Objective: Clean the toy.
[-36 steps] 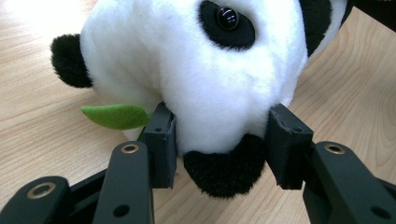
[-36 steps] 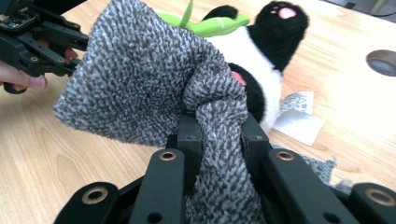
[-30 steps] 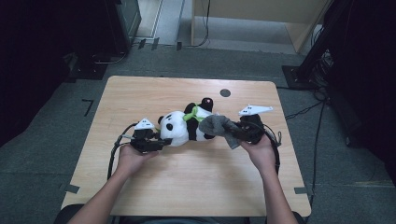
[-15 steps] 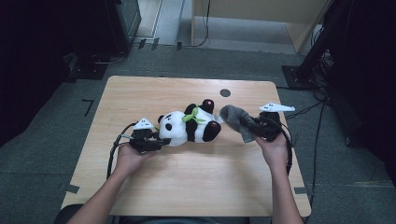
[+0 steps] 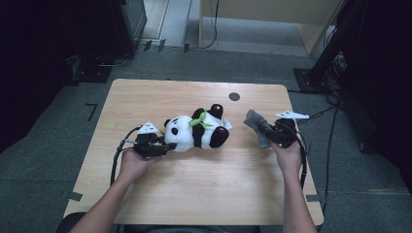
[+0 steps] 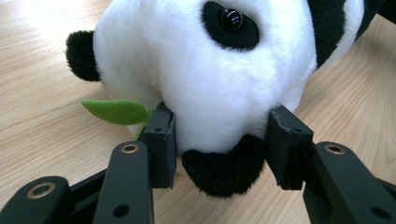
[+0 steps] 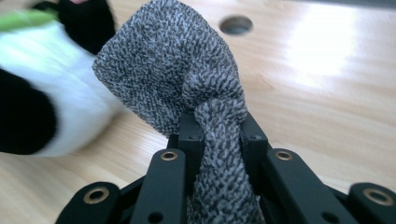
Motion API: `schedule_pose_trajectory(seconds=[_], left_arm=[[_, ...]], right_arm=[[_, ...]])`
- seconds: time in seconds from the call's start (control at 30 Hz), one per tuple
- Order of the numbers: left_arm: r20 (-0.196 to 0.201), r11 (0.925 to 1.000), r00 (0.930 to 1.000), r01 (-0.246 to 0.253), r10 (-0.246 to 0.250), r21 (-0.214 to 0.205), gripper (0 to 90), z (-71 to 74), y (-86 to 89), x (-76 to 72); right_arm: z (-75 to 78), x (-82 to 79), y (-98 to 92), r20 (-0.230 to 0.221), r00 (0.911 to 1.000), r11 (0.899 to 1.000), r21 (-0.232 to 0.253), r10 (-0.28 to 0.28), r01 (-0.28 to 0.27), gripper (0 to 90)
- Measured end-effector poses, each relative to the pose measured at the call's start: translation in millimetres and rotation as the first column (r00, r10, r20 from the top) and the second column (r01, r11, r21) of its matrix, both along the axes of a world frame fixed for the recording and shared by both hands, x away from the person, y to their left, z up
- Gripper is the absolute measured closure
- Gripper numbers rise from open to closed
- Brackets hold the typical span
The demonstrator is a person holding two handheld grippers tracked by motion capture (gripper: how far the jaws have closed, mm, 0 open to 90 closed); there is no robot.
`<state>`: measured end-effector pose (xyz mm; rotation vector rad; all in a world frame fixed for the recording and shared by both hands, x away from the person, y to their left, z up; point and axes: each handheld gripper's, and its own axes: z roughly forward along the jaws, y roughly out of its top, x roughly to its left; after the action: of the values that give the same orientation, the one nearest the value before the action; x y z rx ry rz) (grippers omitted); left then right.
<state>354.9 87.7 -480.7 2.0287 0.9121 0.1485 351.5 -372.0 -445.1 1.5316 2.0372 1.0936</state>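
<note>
A plush panda (image 5: 197,131) is seen lying on its side near the middle of a light wooden table (image 5: 194,194), its white head turned toward the person's left and its black legs toward the right. A green felt leaf collar (image 5: 200,121) is tied round its neck, and in the left gripper view a green felt leaf (image 6: 116,111) is seen sticking out beside the muzzle. The left gripper (image 5: 156,148) is held low at the table, just at the panda's head, and its jaws are clamped on the toy's snout: in the left gripper view the white fur of the panda (image 6: 210,74) is pressed in between the two black pads, with the black nose patch (image 6: 219,170) bulging out below them. The right gripper (image 5: 272,136) is held well to the right of the toy, apart from it, above the table's right part. Its jaws are closed tightly on a grey knitted sock (image 5: 257,127), which is bunched into a narrow neck between the pads and spreads out above them in the right gripper view (image 7: 173,70). In that view the panda's white and black body (image 7: 46,107) is seen blurred at the left, and a round cable hole (image 7: 236,24) is seen in the tabletop beyond the sock. The same hole (image 5: 234,96) is seen in the high view near the table's far edge. Both forearms come in from the near edge.
</note>
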Motion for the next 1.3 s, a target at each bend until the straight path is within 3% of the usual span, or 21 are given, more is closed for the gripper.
schedule_pose_trajectory(seconds=[0.27,0.37,0.6,0.77,1.0,1.13,1.3], left_arm=[[-0.01,0.9999,0.9999,-0.003,0.003,-0.015,51.0,-0.8,0.5,0.8],[-0.01,0.9999,0.9999,-0.003,0.003,-0.015,50.8,-0.9,0.5,0.7],[-0.012,0.9999,0.9999,-0.002,0.002,-0.016,50.4,-1.1,0.6,0.8],[-0.011,0.9999,0.9999,-0.002,0.002,-0.016,50.1,-1.3,0.6,0.8],[-0.013,0.9999,0.9999,-0.003,0.003,-0.017,49.2,-1.3,0.5,0.9],[-0.014,0.9999,0.9999,-0.006,0.006,-0.016,47.9,-1.3,0.4,1.0],[-0.016,0.9998,0.9998,-0.008,0.008,-0.016,46.1,-1.3,0.4,1.0]], right_arm=[[-27.6,14.1,-8.5,-0.041,0.9978,0.999,-0.002,-0.052,0.052,76.7],[-37.3,19.2,-7.4,-0.053,0.997,0.998,-0.033,-0.056,0.054,76.3],[-50.1,23.3,-12.2,-0.086,0.9932,0.997,-0.027,-0.078,0.076,74.3],[-59.0,25.2,-10.8,-0.108,0.9933,0.999,-0.016,-0.043,0.041,66.7],[-53.6,25.1,-11.8,-0.147,0.9878,0.998,0.016,-0.051,0.054,50.2],[-45.0,22.3,-13.1,-0.119,0.9909,0.997,0.026,-0.062,0.066,42.2],[-33.0,16.3,-14.7,-0.091,0.9946,0.996,0.066,-0.049,0.056,40.1]])
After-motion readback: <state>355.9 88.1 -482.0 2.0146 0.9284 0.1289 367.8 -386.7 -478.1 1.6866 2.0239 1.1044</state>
